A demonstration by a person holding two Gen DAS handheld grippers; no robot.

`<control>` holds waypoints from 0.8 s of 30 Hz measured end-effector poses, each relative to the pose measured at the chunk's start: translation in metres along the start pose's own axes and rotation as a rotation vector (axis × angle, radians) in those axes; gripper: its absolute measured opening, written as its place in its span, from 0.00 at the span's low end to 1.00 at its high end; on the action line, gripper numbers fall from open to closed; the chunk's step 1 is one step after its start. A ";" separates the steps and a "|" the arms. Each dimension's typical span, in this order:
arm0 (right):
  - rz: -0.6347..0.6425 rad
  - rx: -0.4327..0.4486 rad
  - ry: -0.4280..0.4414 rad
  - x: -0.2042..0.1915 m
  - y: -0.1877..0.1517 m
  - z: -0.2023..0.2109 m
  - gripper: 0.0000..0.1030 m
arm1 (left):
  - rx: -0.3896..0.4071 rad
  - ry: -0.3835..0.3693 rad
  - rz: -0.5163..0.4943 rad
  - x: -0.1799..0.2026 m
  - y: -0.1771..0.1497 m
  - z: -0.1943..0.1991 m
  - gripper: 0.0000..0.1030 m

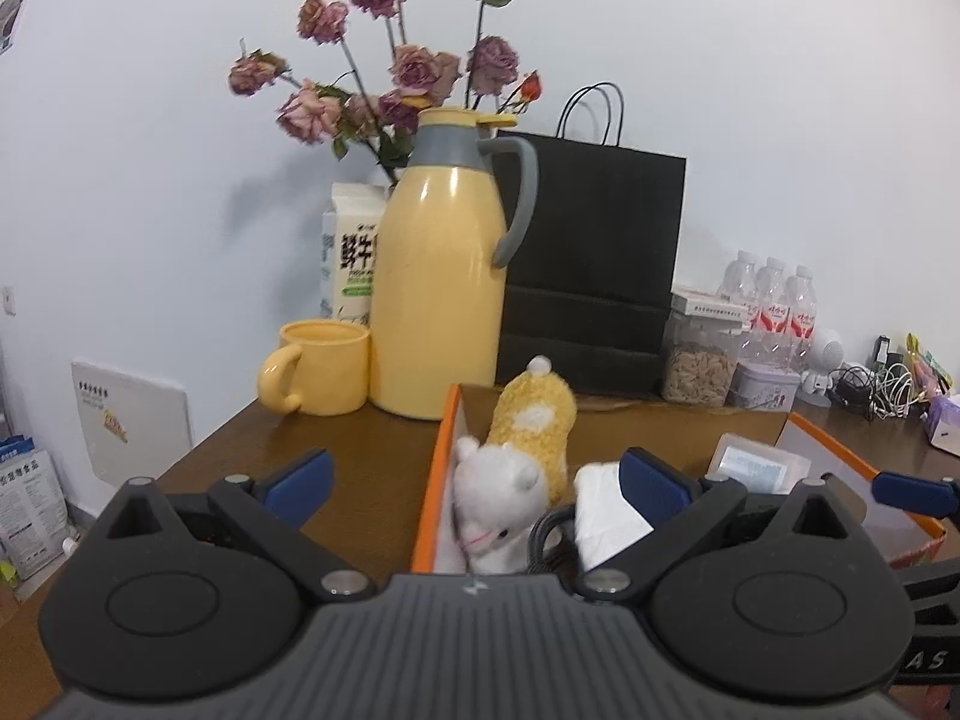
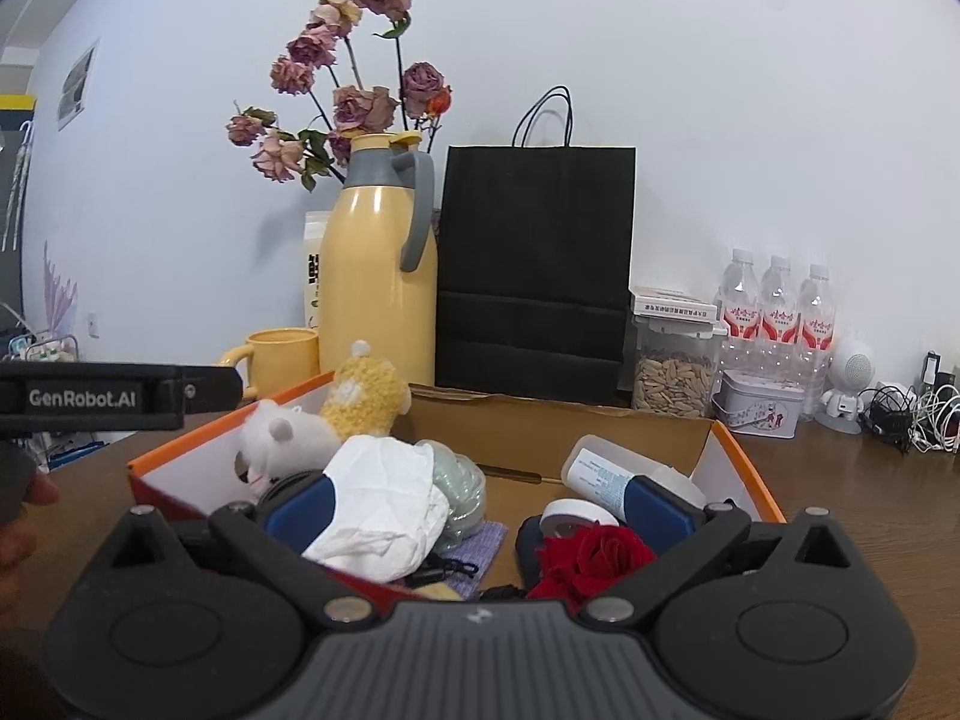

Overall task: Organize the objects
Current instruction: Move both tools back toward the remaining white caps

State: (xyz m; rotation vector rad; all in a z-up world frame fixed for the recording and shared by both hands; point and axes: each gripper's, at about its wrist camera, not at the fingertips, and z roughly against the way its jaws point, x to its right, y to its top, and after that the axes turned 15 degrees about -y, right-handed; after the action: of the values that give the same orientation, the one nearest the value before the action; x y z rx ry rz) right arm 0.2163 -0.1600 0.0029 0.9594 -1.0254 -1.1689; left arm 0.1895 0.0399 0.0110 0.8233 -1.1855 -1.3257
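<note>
Left wrist view, left to right. Yellow mug (image 1: 321, 367) at 9 o'clock of frame centre, touching yellow thermos jug (image 1: 441, 276). Milk carton (image 1: 351, 252) behind jug at its 9 o'clock, dried roses (image 1: 390, 60) up at 12. Black paper bag (image 1: 591, 264) at jug's 3 o'clock, just beside it. Further right: seed jar (image 1: 699, 360), small tin (image 1: 765, 384), water bottles (image 1: 774, 306), tangle of cables (image 1: 882, 387) at far 3 o'clock. All stood on brown table (image 1: 336, 468).

Left gripper (image 1: 477, 477) low at 6 o'clock, fingers wide apart, nothing pressed between the pads. Plush toy (image 1: 516, 468) lay between the fingers but untouched, inside orange-rimmed box (image 1: 433, 468) against its left wall. White tissue (image 1: 606, 516) at toy's 4 o'clock, touching right blue pad.

Right wrist view, left to right. Other gripper's black body at 9 o'clock, part of a hand (image 2: 27, 516) below it. Plush toy (image 2: 324, 420) in box's (image 2: 747, 468) far-left corner. Right gripper (image 2: 477, 507) at 6 o'clock, fingers spread fully, gripping nothing. Crumpled tissue (image 2: 384, 510) draped over left pad. Tape roll (image 2: 573, 519), white bottle (image 2: 606, 471) and red rose (image 2: 600, 552) by right pad at 5 o'clock, all inside box. Contact with pad could not be told.
</note>
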 end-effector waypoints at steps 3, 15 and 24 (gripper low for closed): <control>0.007 0.001 0.004 0.000 -0.003 0.011 1.00 | -0.029 0.006 0.014 -0.006 -0.004 0.011 1.00; 0.054 -0.072 0.042 -0.013 -0.017 0.043 1.00 | -0.173 0.033 0.004 -0.033 -0.025 0.048 1.00; 0.119 -0.227 0.108 -0.041 -0.031 0.034 1.00 | -0.222 0.054 0.036 -0.053 -0.041 0.065 1.00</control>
State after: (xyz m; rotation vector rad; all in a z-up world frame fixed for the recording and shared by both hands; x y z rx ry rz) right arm 0.1723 -0.1258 -0.0228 0.7630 -0.8327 -1.0963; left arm 0.1235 0.0979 -0.0204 0.6699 -0.9859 -1.3687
